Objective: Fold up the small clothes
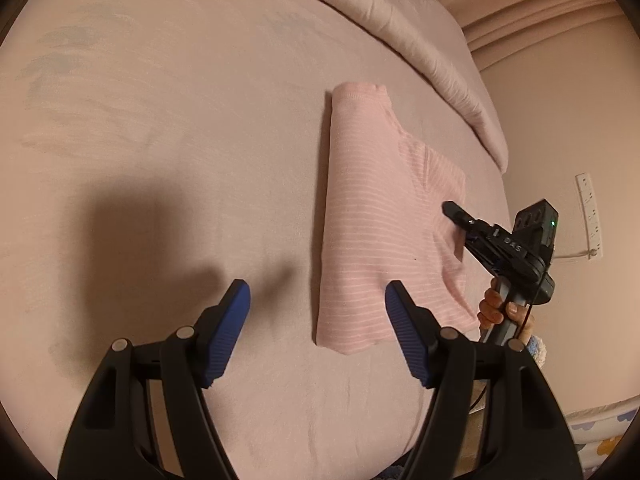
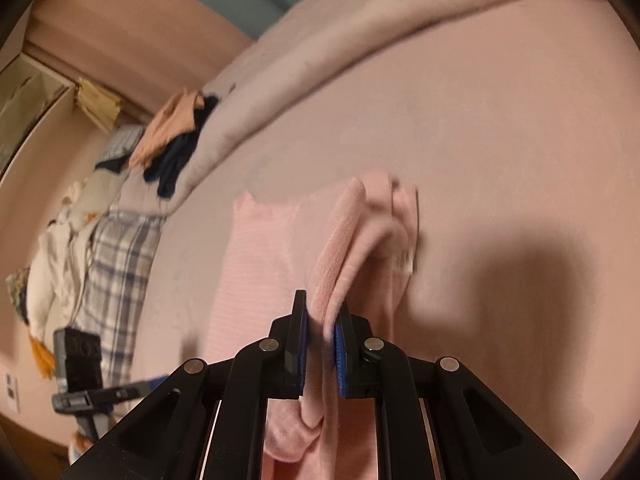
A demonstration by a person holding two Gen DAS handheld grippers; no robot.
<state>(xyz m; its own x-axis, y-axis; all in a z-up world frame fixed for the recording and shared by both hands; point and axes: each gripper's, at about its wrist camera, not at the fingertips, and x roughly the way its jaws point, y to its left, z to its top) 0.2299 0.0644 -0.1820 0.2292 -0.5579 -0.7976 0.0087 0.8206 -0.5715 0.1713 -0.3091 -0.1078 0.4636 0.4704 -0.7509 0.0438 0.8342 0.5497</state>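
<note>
Pink striped shirt (image 1: 384, 216) lies on pink bedsheet (image 1: 180, 120), partly folded lengthwise, one sleeve sticking out toward right side. Left gripper (image 1: 318, 296) hovers above sheet near shirt's lower hem, jaws spread wide, blue pads (image 1: 228, 332) bare, holding nothing. Right gripper (image 2: 322, 320) clamped on raised fold of shirt, fabric pinched between pads and lifted off bed. Rolled blanket (image 1: 420, 40) lies along far edge of bed. Pile of clothes (image 2: 168, 140) sits beyond blanket's end.
</note>
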